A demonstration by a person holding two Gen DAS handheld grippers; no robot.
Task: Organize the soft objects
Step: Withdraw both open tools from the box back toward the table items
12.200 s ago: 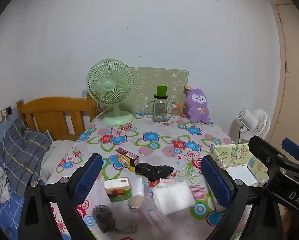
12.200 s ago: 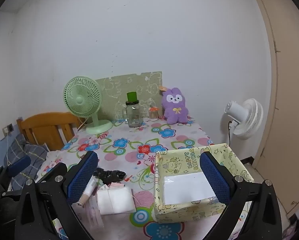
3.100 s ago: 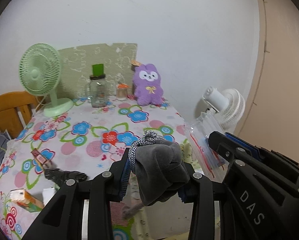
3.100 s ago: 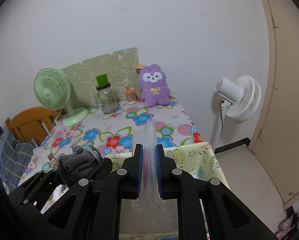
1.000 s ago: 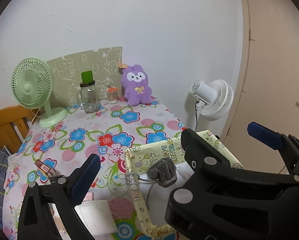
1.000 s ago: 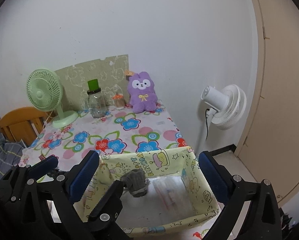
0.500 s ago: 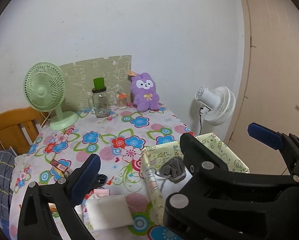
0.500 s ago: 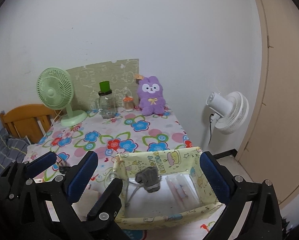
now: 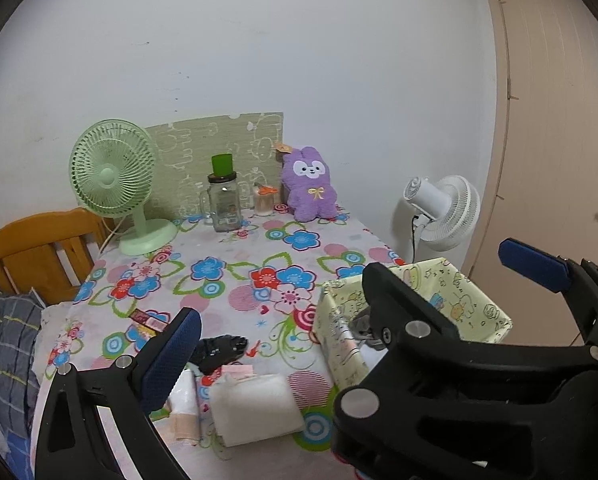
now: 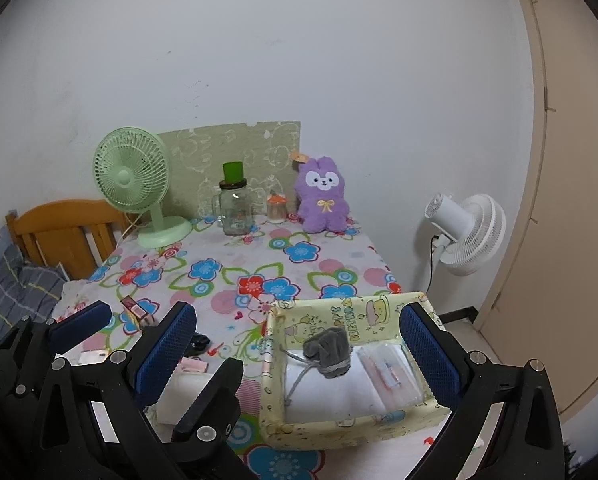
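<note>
1. Both tools sit low in the foreground: the left gripper (image 9: 283,360) is spread wide and empty, though its right finger is hidden behind the other tool's black frame. The right gripper (image 10: 299,348) is spread just as wide, nothing between its pads.
2. Just beyond the left one, a white pad (image 9: 255,406) lies flat on the table (image 9: 235,276), touching a pale roll (image 9: 185,408). It looks light and squashy; I'd pinch it at a short edge, because a grip mid-face would likely only fold it.
3. Next, the black bundle (image 9: 219,350), crumpled and limp. Any raised fold should do. What it actually is, hard to tell.
4. To the right, the box (image 10: 339,432) holds a grey pouch (image 10: 329,350) with its cord trailing, beside a clear bag (image 10: 387,372). Thin walls, so it may slide if nudged.
5. In the left view the right tool covers most of the box's inside.
6. Far back by the wall, the purple plush (image 9: 309,186) stands upright: bulky, springy, best taken round the body.
</note>
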